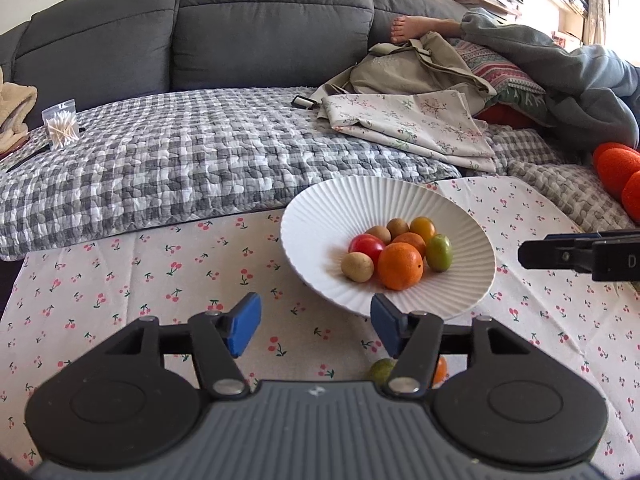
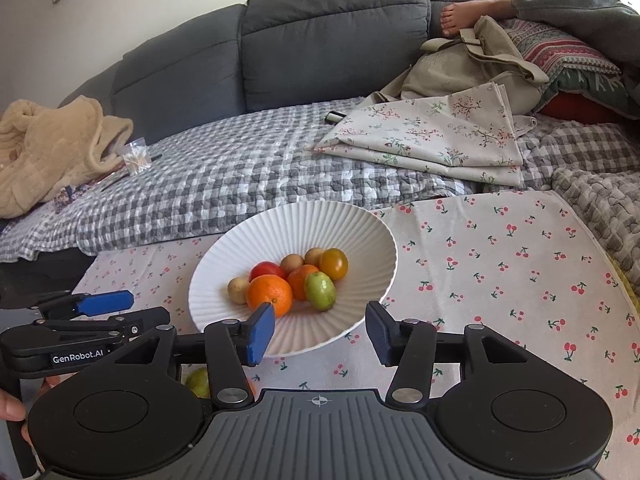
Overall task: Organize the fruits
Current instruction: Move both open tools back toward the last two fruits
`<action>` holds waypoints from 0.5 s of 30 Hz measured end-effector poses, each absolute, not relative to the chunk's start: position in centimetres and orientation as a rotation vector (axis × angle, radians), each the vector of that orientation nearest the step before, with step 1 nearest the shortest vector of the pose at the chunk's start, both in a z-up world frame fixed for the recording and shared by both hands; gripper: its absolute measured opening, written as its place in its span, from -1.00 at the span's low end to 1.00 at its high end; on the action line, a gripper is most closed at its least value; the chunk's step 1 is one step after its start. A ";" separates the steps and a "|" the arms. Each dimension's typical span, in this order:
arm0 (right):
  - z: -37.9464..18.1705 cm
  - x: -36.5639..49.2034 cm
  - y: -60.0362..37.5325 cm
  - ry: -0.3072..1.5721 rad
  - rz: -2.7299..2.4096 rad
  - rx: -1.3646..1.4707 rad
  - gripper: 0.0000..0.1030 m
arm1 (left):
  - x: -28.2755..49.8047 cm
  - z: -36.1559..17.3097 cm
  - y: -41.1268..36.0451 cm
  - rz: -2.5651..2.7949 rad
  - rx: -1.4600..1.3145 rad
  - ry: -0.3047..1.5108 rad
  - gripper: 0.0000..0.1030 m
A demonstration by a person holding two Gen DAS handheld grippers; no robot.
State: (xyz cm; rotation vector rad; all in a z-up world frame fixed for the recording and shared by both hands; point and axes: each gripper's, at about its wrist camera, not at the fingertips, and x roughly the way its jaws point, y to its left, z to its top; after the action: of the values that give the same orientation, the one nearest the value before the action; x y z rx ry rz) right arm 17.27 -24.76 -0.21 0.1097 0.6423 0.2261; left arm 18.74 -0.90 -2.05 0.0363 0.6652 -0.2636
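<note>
Two small fruits, one green (image 1: 381,370) and one orange (image 1: 440,370), are still seen lying loose on the cherry-printed white cloth of the desk (image 1: 168,280), near its front edge and half hidden behind the left tool (image 1: 316,326). Seven others are already heaped in the ribbed white ceramic bowl (image 1: 320,216), which sits toward the back edge of the desk: a large round orange (image 1: 400,266), a red tomato-like fruit (image 1: 366,245), a green oval fruit (image 1: 439,252), a tan oval fruit (image 1: 357,267) and smaller ones behind them.

Both tools are held spread and empty. The left tool hovers over the cloth just in front of the bowl's near rim; the right tool (image 2: 320,334) hangs with its blue pads either side of that same rim, its left pad (image 2: 260,334) lying in line with the large orange.

Several risks are judged likely. The bowl is shallow and flared, so its near rim could be caught by a descending pad, tipping it and spilling the heap. The loose fruits are round and smooth; if pinched off-centre they could be squirted toward the front edge and off the desk. The cloth could be snagged and dragged, shifting the bowl. The two tools are close together, so a collision is possible if both are sent for the same fruit. A fruit dropped from height could also knock others out.
</note>
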 end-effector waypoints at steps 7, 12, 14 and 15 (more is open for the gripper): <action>0.0 16.3 -24.6 0.663 0.289 0.122 0.25 | 17.0 -2.7 -0.8 -0.296 0.045 0.698 0.37; -0.1 15.5 -24.6 0.695 0.340 0.140 0.54 | 15.8 -3.1 -1.5 -0.326 0.084 0.720 0.54; -0.2 15.2 -24.5 0.702 0.353 0.141 0.59 | 15.5 -3.3 -1.6 -0.335 0.090 0.729 0.58; -0.3 15.1 -24.4 0.711 0.361 0.145 0.61 | 15.4 -3.4 -1.7 -0.340 0.093 0.736 0.59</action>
State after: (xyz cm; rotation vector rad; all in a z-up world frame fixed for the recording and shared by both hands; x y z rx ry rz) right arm 15.08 -24.42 -0.33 0.1450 0.7107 0.3610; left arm 15.44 -1.71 -3.42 0.0934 0.7362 -0.3396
